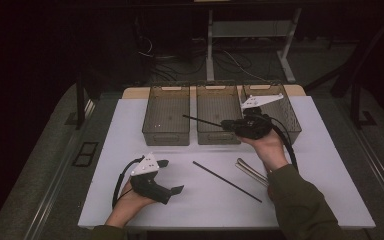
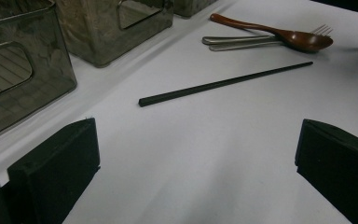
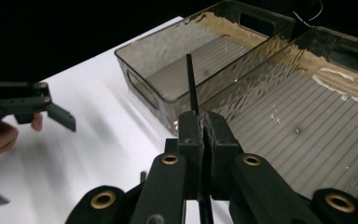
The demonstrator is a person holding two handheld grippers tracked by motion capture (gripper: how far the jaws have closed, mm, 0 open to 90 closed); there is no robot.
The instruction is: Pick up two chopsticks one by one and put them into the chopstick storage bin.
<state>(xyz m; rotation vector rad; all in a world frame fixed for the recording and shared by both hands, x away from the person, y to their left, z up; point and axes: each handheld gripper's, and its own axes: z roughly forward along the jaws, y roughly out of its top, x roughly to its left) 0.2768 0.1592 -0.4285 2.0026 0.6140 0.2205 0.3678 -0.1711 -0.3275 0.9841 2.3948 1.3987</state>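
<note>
While the right tongs (image 3: 200, 128) clamp a thin black chopstick (image 3: 191, 86) above the middle clear plastic bin (image 1: 218, 117), the left tongs (image 1: 172, 176) rest released on the white bench (image 1: 130, 130). A second black chopstick (image 1: 227, 181) lies between them.

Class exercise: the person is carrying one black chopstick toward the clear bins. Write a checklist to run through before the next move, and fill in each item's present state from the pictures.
1. Right gripper shut on the thin black chopstick: ok.
2. The held chopstick is above the smoky clear plastic middle bin, its tip reaching toward the left bin: ok.
3. Which bin is meant for it: cannot tell.
4. Left gripper open and resting apart from the work: ok.
5. Second black chopstick lies free on the white table, ready to pick: ok.
6. Brown wooden spoon lies across the metal fork, touching it, so not separate: not ok.
</note>
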